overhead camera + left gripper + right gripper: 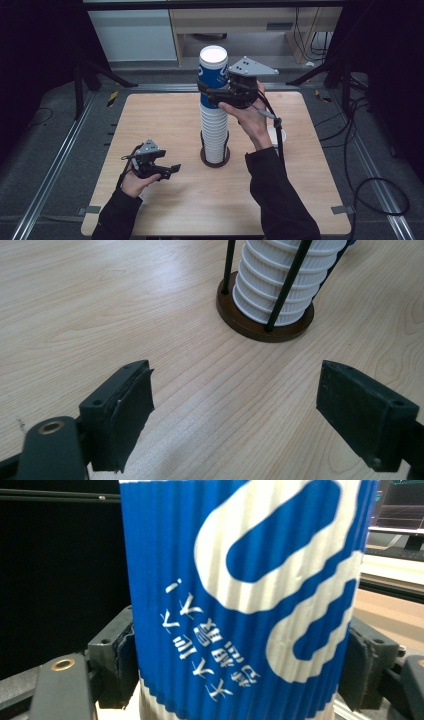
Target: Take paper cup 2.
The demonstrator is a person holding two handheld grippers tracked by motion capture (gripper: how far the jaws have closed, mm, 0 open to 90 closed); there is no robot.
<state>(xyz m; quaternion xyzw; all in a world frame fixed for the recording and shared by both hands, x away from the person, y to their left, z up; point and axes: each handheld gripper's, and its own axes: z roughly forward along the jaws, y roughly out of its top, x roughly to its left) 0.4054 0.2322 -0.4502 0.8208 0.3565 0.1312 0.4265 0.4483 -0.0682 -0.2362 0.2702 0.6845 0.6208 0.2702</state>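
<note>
1. Right gripper is up at the top of the cup stack, jaws clamped on the blue cup, one pad each side of its ribbed wall.
2. Blue cup = topmost of the stack, upside down w/ white base up; right gripper view shows its blue wall w/ white swirl + printed characters, pads pressed on both flanks.
3. Below it: white ribbed cups nested, stack standing in a holder w/ round dark base + thin black upright rods, approx. mid-bench.
4. Left gripper sits low over the bench, left of and nearer the person than the holder, well apart from the stack. Jaws wide apart, nothing between them, just bare wood in the left gripper view.
5. Left gripper view: holder base + lower white cups ahead, slightly right of centre.
6. Small white round item on bench right of the holder, partly behind right forearm; can't tell what it is.
</note>
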